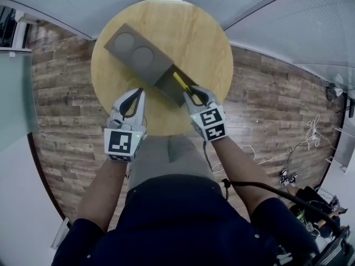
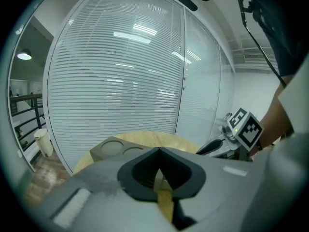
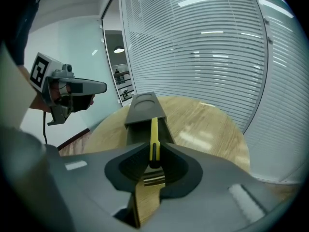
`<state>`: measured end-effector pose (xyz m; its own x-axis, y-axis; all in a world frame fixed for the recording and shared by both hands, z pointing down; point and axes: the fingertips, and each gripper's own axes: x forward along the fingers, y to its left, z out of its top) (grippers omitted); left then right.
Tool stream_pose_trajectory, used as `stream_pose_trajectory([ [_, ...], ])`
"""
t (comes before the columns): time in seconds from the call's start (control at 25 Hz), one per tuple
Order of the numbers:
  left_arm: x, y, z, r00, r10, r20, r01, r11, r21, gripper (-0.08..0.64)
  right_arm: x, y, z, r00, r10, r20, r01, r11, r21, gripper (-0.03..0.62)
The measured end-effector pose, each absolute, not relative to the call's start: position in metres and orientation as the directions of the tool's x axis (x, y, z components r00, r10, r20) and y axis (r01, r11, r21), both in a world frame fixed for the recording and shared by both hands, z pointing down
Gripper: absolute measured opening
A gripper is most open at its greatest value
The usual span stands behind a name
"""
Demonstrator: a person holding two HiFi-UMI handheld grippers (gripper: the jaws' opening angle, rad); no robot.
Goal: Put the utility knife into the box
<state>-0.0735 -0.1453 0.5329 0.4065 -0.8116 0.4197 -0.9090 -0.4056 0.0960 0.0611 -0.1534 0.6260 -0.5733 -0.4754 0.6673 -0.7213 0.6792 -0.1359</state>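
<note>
On the round wooden table (image 1: pixel 206 40) lies a dark grey box (image 1: pixel 138 54) with two round recesses in its lid. Its near end is slid open as a tray (image 1: pixel 168 84). A yellow utility knife (image 1: pixel 181 82) points lengthwise into that tray. My right gripper (image 1: pixel 195 96) is shut on the knife's near black end. In the right gripper view the utility knife (image 3: pixel 154 139) runs from my right gripper (image 3: pixel 154 161) into the box (image 3: pixel 142 108). My left gripper (image 1: pixel 135 101) hovers over the table's near edge, left of the tray. In its own view my left gripper (image 2: pixel 159 150) is shut and holds nothing.
Wood-plank floor (image 1: pixel 266 110) surrounds the table. Glass walls with blinds (image 3: pixel 207 47) stand behind it. Cables (image 1: pixel 288 154) trail on the floor at the right. The person's knees (image 1: pixel 166 154) sit just below the table's near rim.
</note>
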Motion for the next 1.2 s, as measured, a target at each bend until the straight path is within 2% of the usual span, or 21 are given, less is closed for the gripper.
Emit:
stream_pose_trajectory([
  [0.16, -0.073, -0.139, 0.533, 0.397, -0.813, 0.425, -0.912, -0.400, 0.085, 0.005, 0.060, -0.156, 0.625, -0.578, -0.481, 0.659, -0.712, 0.691, -0.120, 0.080],
  [0.28, -0.073, -0.134, 0.531, 0.385, -0.817, 0.430, -0.917, -0.392, 0.077, 0.005, 0.059, -0.155, 0.623, -0.585, -0.482, 0.653, -0.705, 0.699, -0.116, 0.126],
  [0.8, -0.069, -0.124, 0.492, 0.366, -0.842, 0.397, -0.923, -0.383, 0.038, 0.005, 0.070, -0.143, 0.594, -0.597, -0.507, 0.622, -0.698, 0.711, -0.090, 0.127],
  [1.2, -0.066, -0.109, 0.446, 0.376, -0.870, 0.318, -0.923, -0.382, 0.045, 0.005, 0.080, -0.131, 0.546, -0.589, -0.570, 0.573, -0.717, 0.695, -0.045, 0.127],
])
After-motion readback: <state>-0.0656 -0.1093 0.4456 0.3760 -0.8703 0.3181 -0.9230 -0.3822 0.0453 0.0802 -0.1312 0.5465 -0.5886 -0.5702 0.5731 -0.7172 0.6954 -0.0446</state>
